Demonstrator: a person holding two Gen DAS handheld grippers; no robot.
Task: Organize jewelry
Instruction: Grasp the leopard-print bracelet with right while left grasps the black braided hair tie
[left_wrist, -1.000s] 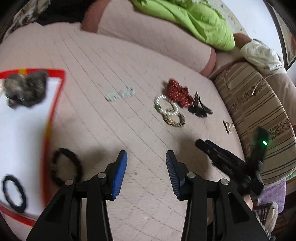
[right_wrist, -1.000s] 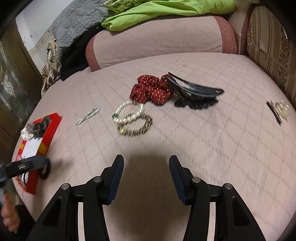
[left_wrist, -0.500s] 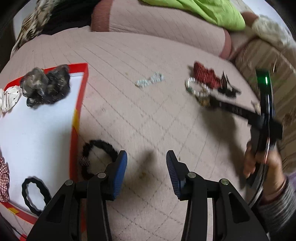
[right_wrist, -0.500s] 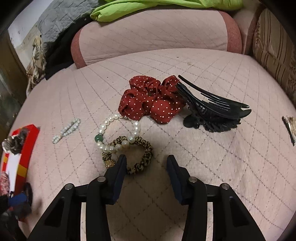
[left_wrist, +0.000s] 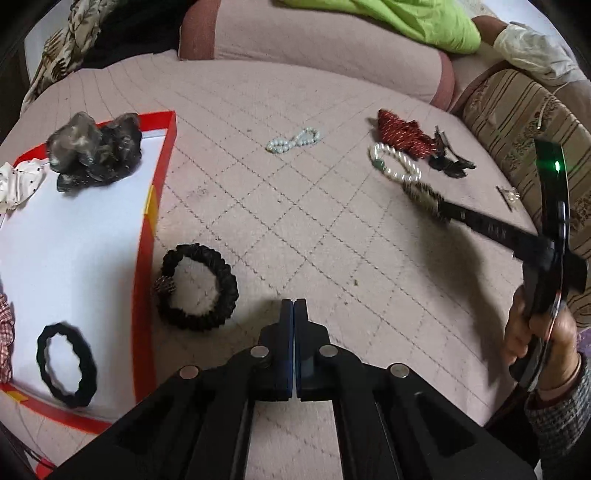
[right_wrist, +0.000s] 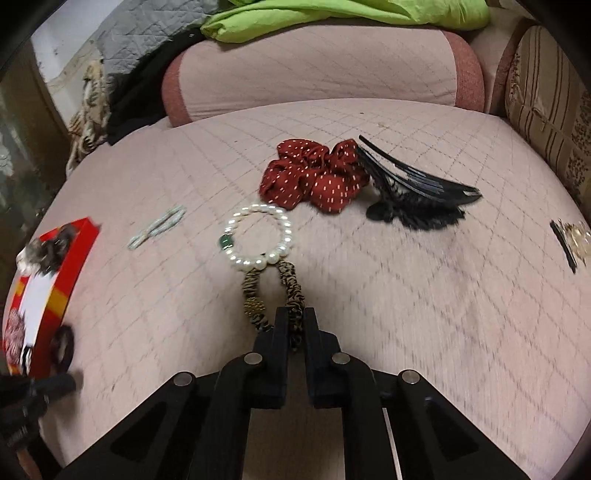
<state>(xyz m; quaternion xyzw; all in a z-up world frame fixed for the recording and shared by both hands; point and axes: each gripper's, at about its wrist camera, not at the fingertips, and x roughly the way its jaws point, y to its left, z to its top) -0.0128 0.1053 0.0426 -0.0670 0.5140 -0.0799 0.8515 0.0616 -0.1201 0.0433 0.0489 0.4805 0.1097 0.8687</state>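
Observation:
My right gripper (right_wrist: 294, 314) is shut on a leopard-print hair tie (right_wrist: 273, 291) that trails forward to touch a pearl bracelet (right_wrist: 258, 236). It also shows in the left wrist view (left_wrist: 432, 201). My left gripper (left_wrist: 294, 306) is shut and empty, just right of a black braided bracelet (left_wrist: 199, 286) lying beside the red-rimmed tray (left_wrist: 147, 236). The tray holds a black hair tie (left_wrist: 66, 363) and a grey scrunchie (left_wrist: 96, 151). A red dotted scrunchie (right_wrist: 314, 177), a black hair claw (right_wrist: 417, 199) and a small pale bead bracelet (left_wrist: 293, 140) lie on the pink quilt.
A hair pin with a gold ornament (right_wrist: 570, 240) lies at the right. A pink bolster (right_wrist: 321, 70) with a green cloth (right_wrist: 351, 14) runs along the back. A striped cushion (left_wrist: 517, 122) borders the right side.
Both grippers have shut. The right one moved down and closed on the leopard-print hair tie, pulling it toward me. The left one moved closer to the black braided bracelet.

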